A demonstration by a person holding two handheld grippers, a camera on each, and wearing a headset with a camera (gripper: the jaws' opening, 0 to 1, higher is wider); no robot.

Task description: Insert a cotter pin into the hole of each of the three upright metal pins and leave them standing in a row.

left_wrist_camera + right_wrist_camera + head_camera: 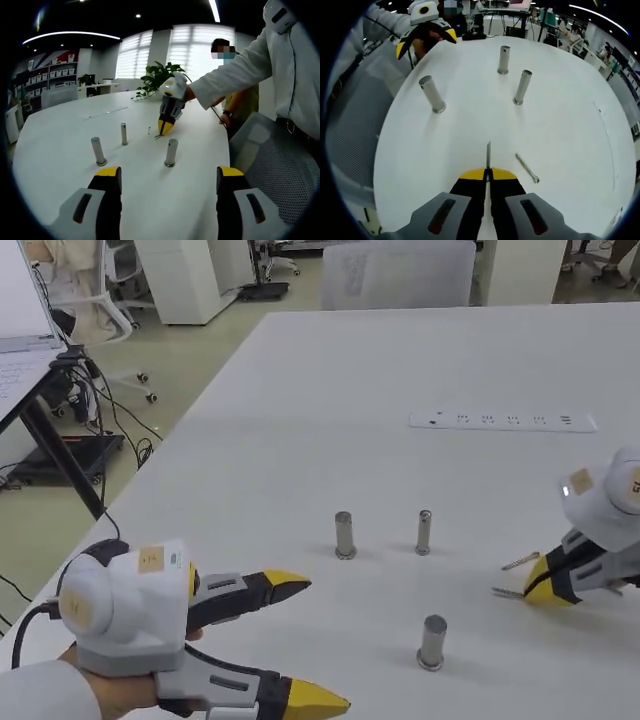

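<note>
We see a thin metal cotter pin point(488, 152) pinched between the pressed-together jaws of the right gripper point(488, 173); a second cotter pin point(527, 167) lies just beside it on the white desk point(300, 420); three upright silver metal pins point(345, 535) point(424, 531) point(432, 641) stand nearby; the left gripper point(169, 172) hovers with jaws spread, holding nothing.

Your left gripper point(322, 645) sits low at your near left, jaws spread wide — your hand point(115, 692) wraps its handle from below, white sleeve point(35, 690) at the wrist. Your right gripper point(530, 592) points down and inward, jaws pinched together on a cotter pin point(506, 591).
</note>
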